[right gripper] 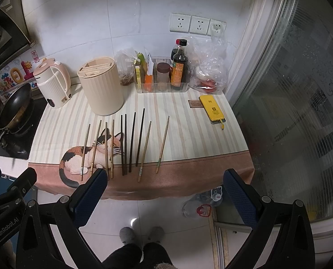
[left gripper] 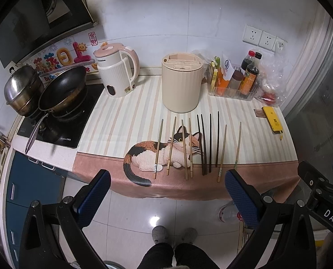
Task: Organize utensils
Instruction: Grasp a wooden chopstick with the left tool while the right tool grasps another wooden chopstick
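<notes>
Chopsticks lie in a row before the holder — easy picking; both grippers' fingers spread, empty.

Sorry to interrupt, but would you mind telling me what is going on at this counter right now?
A person holds two grippers above the floor, short of the counter. The left gripper and right gripper are both open and hold nothing. Ten chopsticks lie in a row on the cat-print mat: six light bamboo chopsticks and four dark chopsticks. The cream utensil holder stands behind them. Nothing has been picked up yet.
</notes>
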Available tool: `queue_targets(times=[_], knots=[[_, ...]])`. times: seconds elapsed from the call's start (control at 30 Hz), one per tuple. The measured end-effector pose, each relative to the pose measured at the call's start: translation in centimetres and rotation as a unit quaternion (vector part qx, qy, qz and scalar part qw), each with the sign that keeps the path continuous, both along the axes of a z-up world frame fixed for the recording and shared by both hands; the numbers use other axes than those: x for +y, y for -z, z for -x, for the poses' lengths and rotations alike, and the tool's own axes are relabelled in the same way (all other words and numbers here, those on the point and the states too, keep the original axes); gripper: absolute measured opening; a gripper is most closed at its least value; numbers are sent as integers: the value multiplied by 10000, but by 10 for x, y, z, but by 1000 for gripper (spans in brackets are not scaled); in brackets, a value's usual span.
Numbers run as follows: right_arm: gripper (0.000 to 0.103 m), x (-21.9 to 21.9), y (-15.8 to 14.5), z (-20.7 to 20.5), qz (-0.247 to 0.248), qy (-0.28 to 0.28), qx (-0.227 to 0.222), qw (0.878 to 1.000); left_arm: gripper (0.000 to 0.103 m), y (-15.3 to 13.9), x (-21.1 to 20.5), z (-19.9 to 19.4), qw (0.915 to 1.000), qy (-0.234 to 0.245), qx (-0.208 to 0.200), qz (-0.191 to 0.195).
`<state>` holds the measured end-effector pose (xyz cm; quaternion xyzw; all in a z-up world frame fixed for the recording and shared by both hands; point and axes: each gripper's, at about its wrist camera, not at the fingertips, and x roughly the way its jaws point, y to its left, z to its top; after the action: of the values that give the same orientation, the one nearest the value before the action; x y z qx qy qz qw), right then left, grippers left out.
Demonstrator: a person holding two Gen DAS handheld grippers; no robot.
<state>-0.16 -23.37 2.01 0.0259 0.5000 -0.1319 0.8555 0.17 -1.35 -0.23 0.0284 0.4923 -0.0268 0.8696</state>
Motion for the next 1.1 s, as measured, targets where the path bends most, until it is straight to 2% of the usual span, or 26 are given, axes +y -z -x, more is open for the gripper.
queue_targets(times=[0.23,0.37,0.53,0.63,0.7,0.77,0.8,0.87,1.0,1.1], knots=[[103,5,-3,3,-20,-4,-68,10000,103,-11,3,0,9998,-95,-138,49],[103,0,2,1,-149,13,-218,9997,103,-9,5,-12,9978,-257,-613,-27],[103,-15,28,-22,-451,19,-356,9983,103,10,18,-44,9948,-558,-846,-52],[101,-25,52,-44,-602,52,-311,9977,103,32,27,-69,9941,-705,-796,-209],[93,-30,72,-64,-737,64,-162,9971,103,52,33,-86,9943,-780,-653,-327],[76,-34,91,-84,-935,11,2,9956,103,74,39,-110,9951,-830,-388,-364],[71,-35,102,-96,-1031,-30,99,9946,103,87,43,-123,9955,-836,-240,-364],[54,-36,124,-115,-1170,-57,280,9927,103,118,50,-144,9956,-831,111,-407],[34,-35,171,-156,-1423,40,626,9878,101,185,54,-181,9928,-619,992,-258],[31,-35,203,-177,-1487,135,888,9848,82,232,48,-203,9861,-339,1622,-134]])
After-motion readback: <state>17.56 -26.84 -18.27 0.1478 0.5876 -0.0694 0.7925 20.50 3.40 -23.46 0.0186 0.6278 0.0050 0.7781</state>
